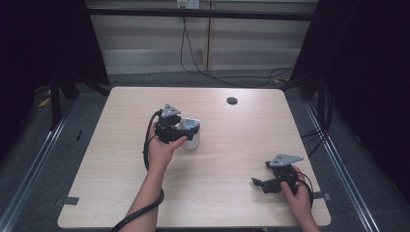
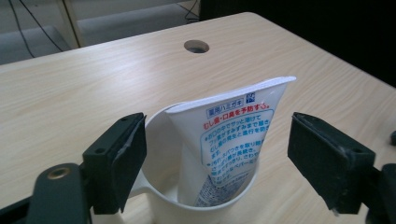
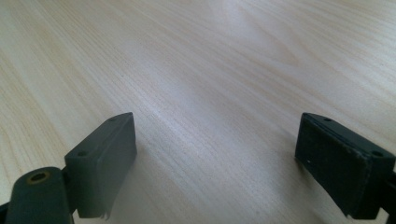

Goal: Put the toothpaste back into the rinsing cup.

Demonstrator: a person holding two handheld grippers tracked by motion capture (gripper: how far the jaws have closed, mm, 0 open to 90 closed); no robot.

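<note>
Tabletop (image 1: 217,159); toothpaste tube (image 2: 233,135) between left claw (image 2: 217,154)

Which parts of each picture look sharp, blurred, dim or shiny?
High view: dim and dark at both sides, table evenly lit. Left gripper view: tube print sharp in the cup, near jaws soft. Right gripper view: pale sheen on the wood, jaws blurred.

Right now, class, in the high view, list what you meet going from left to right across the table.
Left gripper → white cup holding a tube → round hole in the table → right gripper.
</note>
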